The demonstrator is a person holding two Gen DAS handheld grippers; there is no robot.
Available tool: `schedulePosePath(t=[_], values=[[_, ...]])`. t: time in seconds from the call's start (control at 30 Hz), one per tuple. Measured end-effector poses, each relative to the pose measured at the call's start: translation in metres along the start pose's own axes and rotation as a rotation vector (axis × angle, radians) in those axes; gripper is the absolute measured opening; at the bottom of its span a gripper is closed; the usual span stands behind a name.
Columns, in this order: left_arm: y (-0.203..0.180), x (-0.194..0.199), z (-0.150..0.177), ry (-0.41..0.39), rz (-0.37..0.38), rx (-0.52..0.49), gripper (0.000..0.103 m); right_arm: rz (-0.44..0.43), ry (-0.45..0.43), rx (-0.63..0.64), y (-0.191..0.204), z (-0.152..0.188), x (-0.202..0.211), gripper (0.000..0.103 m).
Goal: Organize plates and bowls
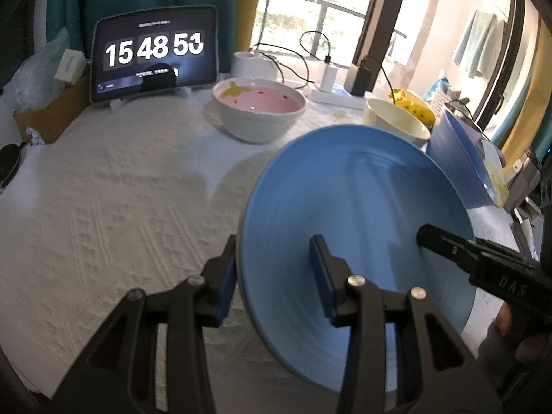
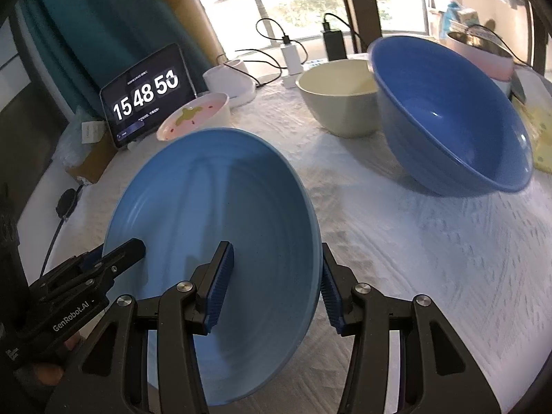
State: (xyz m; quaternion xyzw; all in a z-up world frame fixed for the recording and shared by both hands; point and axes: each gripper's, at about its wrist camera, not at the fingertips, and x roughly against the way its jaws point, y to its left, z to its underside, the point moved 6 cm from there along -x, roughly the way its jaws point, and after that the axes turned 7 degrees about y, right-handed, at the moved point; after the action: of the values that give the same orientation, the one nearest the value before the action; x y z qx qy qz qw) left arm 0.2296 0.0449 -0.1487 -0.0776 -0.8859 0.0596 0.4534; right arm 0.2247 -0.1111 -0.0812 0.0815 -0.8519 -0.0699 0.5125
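Observation:
A light blue plate [image 1: 352, 207] is held between both grippers above the white tablecloth; it also shows in the right wrist view [image 2: 214, 214]. My left gripper [image 1: 272, 276] straddles its left rim, one finger behind and one inside. My right gripper [image 2: 276, 286] straddles its right rim the same way; its finger shows in the left wrist view [image 1: 445, 245]. Neither set of pads visibly presses the rim. A dark blue bowl [image 2: 448, 117], a cream bowl [image 2: 338, 100] and a pink bowl with a yellow mark [image 1: 258, 110] stand on the table.
A tablet [image 1: 155, 55] showing a clock stands at the back left beside a cardboard box [image 1: 48, 117]. Chargers, cables and a white device [image 1: 255, 63] line the back edge. A yellow item [image 1: 414, 103] lies behind the cream bowl. The white tablecloth [image 1: 103, 207] is bare on the left.

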Motion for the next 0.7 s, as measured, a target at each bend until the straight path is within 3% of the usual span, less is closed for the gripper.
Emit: schedulePosePath(t=[0.7], values=[[0.06,0.007,-0.015,-0.028,-0.047,0.091,0.042,-0.033,0.024,0.095,0.057,-0.03,-0.033,0.051]])
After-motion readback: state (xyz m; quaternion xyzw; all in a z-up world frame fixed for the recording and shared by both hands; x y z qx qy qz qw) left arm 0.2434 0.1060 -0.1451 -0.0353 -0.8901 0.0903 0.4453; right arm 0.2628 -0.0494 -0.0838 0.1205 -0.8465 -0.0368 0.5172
